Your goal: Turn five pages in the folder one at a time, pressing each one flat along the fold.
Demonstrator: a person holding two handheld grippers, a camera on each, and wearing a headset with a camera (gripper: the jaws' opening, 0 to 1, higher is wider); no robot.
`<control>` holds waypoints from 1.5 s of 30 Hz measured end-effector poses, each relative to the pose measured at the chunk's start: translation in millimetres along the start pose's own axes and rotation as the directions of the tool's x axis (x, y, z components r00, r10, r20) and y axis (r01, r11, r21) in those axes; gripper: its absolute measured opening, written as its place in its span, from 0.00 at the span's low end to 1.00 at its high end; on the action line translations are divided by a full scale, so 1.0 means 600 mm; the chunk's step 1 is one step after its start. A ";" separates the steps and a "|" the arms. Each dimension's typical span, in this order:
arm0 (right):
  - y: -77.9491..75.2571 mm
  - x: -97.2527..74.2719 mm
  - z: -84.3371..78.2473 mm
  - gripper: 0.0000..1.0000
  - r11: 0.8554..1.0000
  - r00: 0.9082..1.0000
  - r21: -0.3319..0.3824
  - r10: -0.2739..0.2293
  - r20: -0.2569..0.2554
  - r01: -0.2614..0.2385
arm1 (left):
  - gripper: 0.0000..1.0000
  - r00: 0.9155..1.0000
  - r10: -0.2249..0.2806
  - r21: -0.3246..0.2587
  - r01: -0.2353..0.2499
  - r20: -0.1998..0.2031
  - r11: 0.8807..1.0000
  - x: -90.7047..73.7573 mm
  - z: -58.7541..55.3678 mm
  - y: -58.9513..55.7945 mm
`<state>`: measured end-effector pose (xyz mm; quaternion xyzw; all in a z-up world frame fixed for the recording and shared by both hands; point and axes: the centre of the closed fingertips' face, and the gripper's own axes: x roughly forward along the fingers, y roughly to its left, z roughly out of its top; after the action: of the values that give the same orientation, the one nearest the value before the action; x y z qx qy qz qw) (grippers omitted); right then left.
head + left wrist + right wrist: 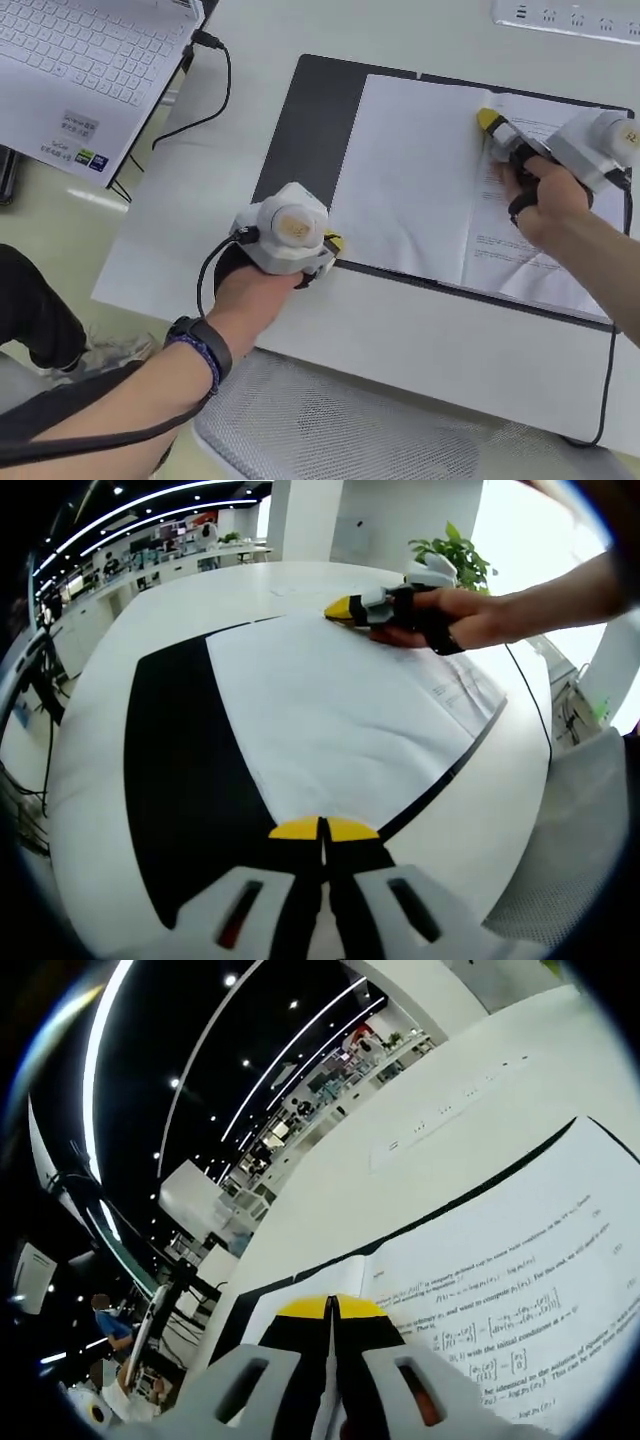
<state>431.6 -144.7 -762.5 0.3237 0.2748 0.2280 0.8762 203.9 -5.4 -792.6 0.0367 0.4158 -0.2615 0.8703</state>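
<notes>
White workbench top (250,100) carries everything, with a grey mesh chair back (330,420) just off its near edge. Nearest on the bench, the left hand (245,285) holds the left gripper (333,243). Its yellow-tipped jaws are pressed together with nothing seen between them, and the tips sit at the near edge of the open black folder (300,130), where the paper ends.

The folder lies flat in the middle of the bench. A blank white page (400,170) covers most of its left half, leaving a strip of bare black cover at the far left. A printed page (520,250) of small text lies on the right half.

Farther back, the right hand (540,200) holds the right gripper (487,120). Its jaws are also closed tight, and the yellow tips rest on the paper by the fold, close to the folder's far edge.

Beyond, a white laptop (80,60) sits at the far left with a black cable (215,90) plugged into its side. A white power strip (570,18) lies at the far right.
</notes>
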 end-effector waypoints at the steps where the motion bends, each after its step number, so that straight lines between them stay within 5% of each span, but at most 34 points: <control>1: -0.004 0.006 0.005 0.00 1.000 1.000 -0.011 -0.005 0.000 0.005 | 0.00 1.000 0.001 0.000 -0.001 0.000 1.000 -0.001 0.000 0.000; 13: -0.027 0.048 0.032 0.00 0.999 0.997 0.009 -0.047 0.056 0.046 | 0.00 1.000 0.014 -0.011 -0.014 0.001 1.000 0.001 0.000 0.002; 19: -0.028 0.046 0.031 0.00 0.999 0.997 -0.007 -0.047 0.054 0.048 | 0.00 1.000 0.008 -0.007 -0.008 -0.005 1.000 0.001 0.000 0.002; 22: -0.024 0.037 0.023 0.00 0.999 0.999 -0.037 -0.033 0.031 0.034 | 0.00 1.000 0.008 -0.002 -0.008 -0.005 1.000 0.002 -0.001 0.002; 24: -0.018 0.027 0.010 0.00 0.992 1.000 -0.127 -0.017 -0.007 0.016 | 0.00 1.000 0.008 -0.001 -0.008 -0.004 1.000 0.002 -0.001 0.002; 33: 0.022 -0.026 -0.032 0.00 0.985 0.998 -0.169 0.027 -0.064 -0.037 | 0.00 1.000 0.003 0.001 -0.003 0.000 1.000 0.003 -0.002 0.004; 45: 0.041 -0.079 -0.074 0.00 0.978 0.989 -0.179 0.092 -0.113 -0.111 | 0.00 1.000 0.013 0.009 -0.013 0.007 1.000 0.002 -0.001 0.001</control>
<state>363.1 -135.8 -758.1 0.2423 0.2807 0.3136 0.8742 204.3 -5.4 -793.5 0.0424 0.4114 -0.2577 0.8732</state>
